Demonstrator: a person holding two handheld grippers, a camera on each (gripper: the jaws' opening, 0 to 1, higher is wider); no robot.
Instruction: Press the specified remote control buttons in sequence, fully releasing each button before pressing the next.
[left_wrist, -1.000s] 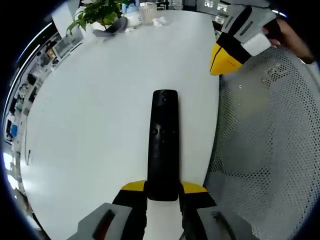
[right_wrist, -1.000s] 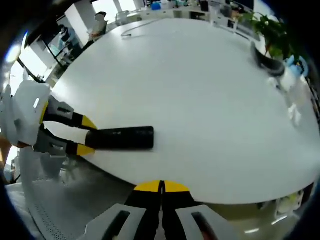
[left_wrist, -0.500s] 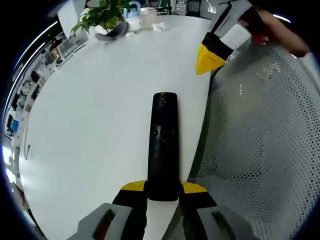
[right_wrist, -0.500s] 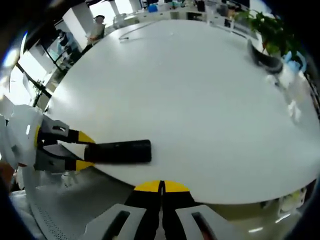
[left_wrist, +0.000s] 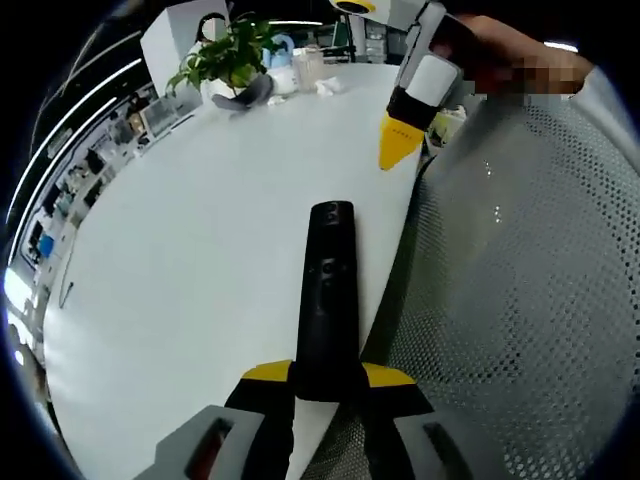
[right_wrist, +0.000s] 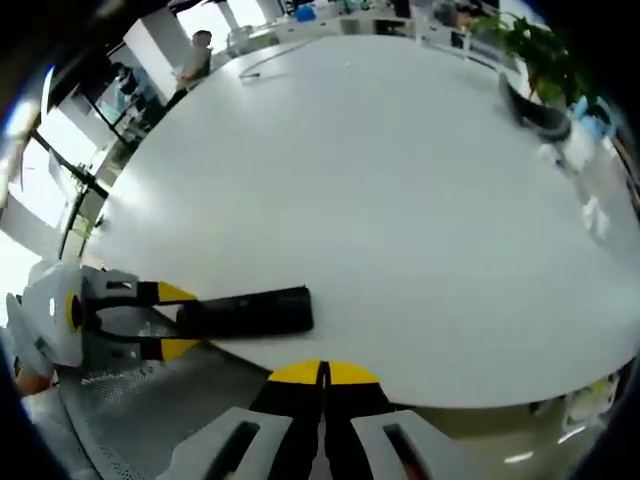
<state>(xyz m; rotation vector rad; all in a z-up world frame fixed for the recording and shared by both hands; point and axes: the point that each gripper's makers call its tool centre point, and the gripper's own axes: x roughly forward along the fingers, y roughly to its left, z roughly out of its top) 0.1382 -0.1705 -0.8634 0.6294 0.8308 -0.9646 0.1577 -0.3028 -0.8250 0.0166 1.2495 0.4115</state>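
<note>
At the desk edge: black remote control (left_wrist: 326, 300) lies lengthwise, one end clamped in the left tool (left_wrist: 326, 376), far end pointing out over the white desk (left_wrist: 180, 250).
Left tool: jaws closed against both sides of the remote; yellow tips touch it. In the right gripper view the left tool (right_wrist: 172, 320) enters from the left, holding the remote (right_wrist: 250, 312) at the desk (right_wrist: 400, 200) rim.
Right tool: jaws pressed together, nothing between them (right_wrist: 322, 374). In the left gripper view the right tool (left_wrist: 398, 152) hangs tip-down above the desk rim, well apart from the remote.
Beside the desk: grey mesh chair (left_wrist: 520, 300).
Far side of desk: potted plant (left_wrist: 232, 58); small items beside it, too small to tell.
</note>
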